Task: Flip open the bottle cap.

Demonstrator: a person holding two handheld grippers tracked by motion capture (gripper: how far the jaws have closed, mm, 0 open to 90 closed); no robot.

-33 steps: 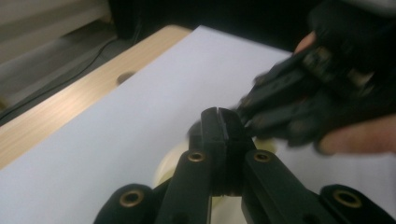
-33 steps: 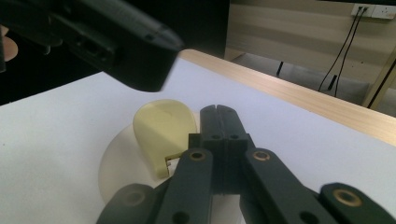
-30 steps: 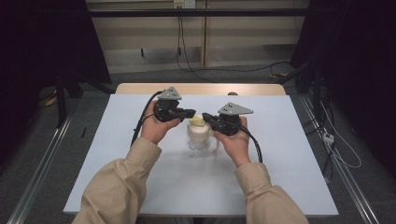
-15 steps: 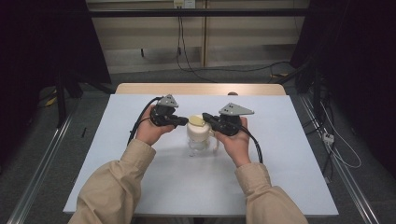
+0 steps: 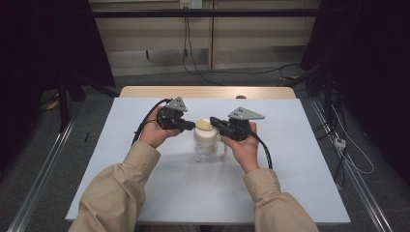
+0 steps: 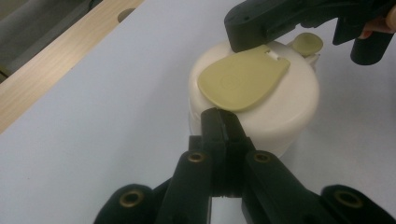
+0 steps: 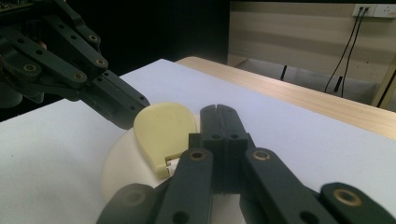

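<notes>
Cup (image 5: 205, 145), a cream tumbler with a yellow-green flip flap (image 5: 204, 126) on its lid, stood upright at the middle of the high view on the white table (image 5: 145, 193), its long axis running straight up from the tabletop. Nearest the camera, two sleeved forearms came in from the bottom edge and led up to the tools on either side of the lid. The left gripper (image 5: 192, 125) was clenched on nothing. A second before, its tip had lain over the flap; now it had drawn back a little toward the left of the frame, so that the tip sat at the flap's rounded end, and whether it touched could not be told. In the left gripper view that shut tip (image 6: 219, 114) stood just below the flap (image 6: 243, 79), whose broad end pointed to the lower left and whose narrow hinge end lay at the upper right, beside a small round plug (image 6: 308, 43). The right gripper (image 5: 212, 121), likewise clamped shut and empty, had kept its place at the hinge side. By my reading the flap was not yet lifted; the left tip seemed to be set to catch its free edge while the right steadied the lid. Beyond the cup ran the wooden strip (image 5: 208, 92) at the table's far edge.
</notes>
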